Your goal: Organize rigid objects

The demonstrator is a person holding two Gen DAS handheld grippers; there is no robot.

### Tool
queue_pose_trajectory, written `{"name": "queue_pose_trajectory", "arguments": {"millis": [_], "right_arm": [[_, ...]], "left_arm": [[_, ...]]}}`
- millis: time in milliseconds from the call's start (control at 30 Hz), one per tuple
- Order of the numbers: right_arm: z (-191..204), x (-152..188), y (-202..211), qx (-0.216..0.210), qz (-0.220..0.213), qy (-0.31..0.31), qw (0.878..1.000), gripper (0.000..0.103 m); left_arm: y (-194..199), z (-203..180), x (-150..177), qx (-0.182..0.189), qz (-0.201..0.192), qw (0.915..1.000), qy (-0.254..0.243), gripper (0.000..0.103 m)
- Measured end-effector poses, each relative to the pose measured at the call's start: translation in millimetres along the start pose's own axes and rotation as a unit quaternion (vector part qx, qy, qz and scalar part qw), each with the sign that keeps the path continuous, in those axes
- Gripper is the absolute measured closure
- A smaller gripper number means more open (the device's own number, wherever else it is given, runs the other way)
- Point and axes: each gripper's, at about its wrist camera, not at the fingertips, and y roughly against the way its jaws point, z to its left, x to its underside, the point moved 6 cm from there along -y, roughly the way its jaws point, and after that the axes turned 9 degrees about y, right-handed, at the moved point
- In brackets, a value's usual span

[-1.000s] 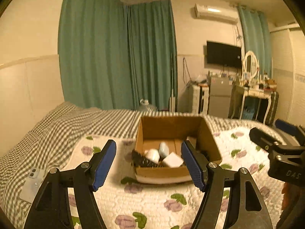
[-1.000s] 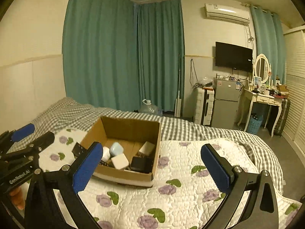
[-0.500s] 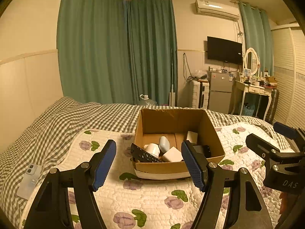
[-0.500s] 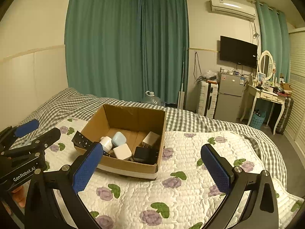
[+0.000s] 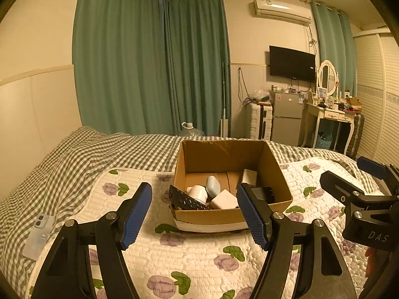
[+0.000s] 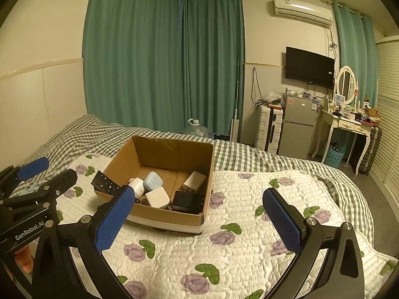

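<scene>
box (image 6: 174, 220) on floral quilt (image 6: 249, 249) – holds remote (image 6: 106, 185) tilted over the left rim, white cup (image 6: 137, 185), blue case (image 6: 153, 180), white cube (image 6: 157, 196), white plug (image 6: 194, 180), black adapter (image 6: 187, 201) | left gripper (image 5: 194, 213) wide open, empty, near box | right gripper (image 6: 199, 218) wide open, empty | phone (image 5: 40, 234) on checked sheet – well left

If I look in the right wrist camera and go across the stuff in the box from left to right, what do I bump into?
Black remote poking over the box's left wall → white round bottle → white cube charger → black adapter by the right wall of the cardboard box.
</scene>
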Motion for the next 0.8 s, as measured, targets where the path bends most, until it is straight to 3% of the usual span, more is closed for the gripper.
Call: {"name": "queue_pose_trajectory", "arguments": {"millis": [800], "right_arm": [[-1.4,3.4,-3.4,0.001,0.010,0.000,1.000,0.000]], "left_arm": [[-0.3,-1.5,2.5,0.003,0.004,1.0000,0.000,0.030]]}}
